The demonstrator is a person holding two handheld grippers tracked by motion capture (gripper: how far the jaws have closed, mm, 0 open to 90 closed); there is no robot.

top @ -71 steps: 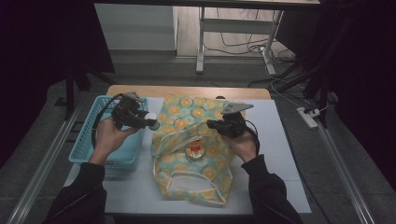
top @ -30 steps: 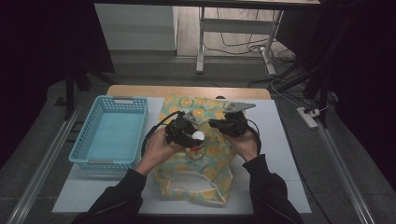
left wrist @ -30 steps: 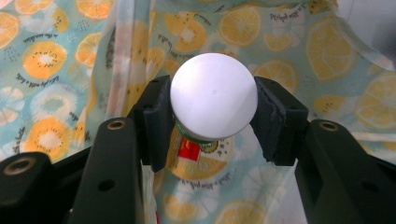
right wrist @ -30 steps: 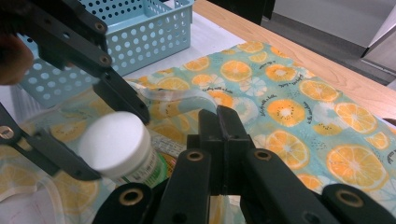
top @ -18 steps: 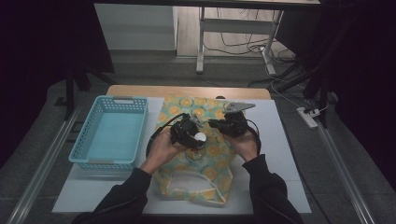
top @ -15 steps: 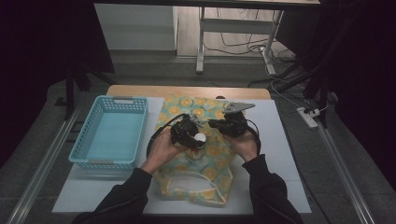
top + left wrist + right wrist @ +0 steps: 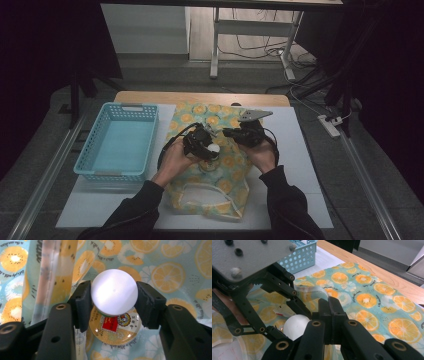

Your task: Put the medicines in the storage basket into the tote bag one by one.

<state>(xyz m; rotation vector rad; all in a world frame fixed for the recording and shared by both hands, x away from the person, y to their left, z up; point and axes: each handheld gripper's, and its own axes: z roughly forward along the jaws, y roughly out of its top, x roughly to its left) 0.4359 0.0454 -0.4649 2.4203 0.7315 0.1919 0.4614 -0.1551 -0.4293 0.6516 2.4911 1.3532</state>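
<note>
Evidently handling a small jar (image 7: 112, 326): sits straight ahead of the left tongs (image 7: 114, 288), caught by its round white cap (image 7: 114, 293), with a glassy labelled body showing below. Hangs right over the fruit-print bag (image 7: 367, 302). Half apart, those tongs, and just been opening a little, with the cap between the pads and, as far as can be told, touched on both sides.

Clamped tight on the bag's translucent rim (image 7: 312, 291), the right tongs (image 7: 329, 305), just beside the left pair, lifting the rim.

Probably light and rigid, yet breakable if glass; smooth and round at the cap, so apt to slip or swivel. Best pinched across the cap's widest line, squarely, without much squeeze. Soft and floppy, the bag; best held by the rim.
</note>
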